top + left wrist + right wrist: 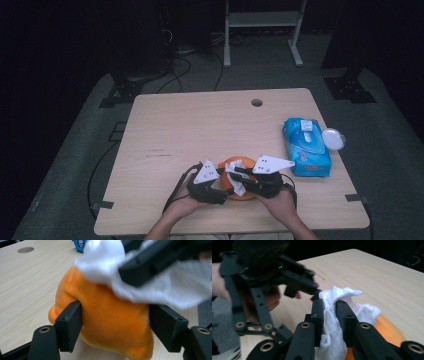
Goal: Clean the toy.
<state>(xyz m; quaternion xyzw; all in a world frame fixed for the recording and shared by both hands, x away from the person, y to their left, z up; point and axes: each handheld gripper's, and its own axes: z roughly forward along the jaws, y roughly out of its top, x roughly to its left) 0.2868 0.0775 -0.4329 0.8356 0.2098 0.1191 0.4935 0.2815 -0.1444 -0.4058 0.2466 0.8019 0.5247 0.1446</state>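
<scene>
Orange toy (110, 322) sits near the surface's (200, 125) front edge, left fingers (68, 326) clamping it steady so right fingers (345, 315), closed on a wipe (332, 322), can rub its top.

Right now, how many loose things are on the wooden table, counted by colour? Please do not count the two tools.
Orange: 1, the soft orange plush toy
White: 2, the crumpled white tissue and the round white plastic lid
Blue: 1, the blue plastic wet-wipe pack
Total: 4
</scene>
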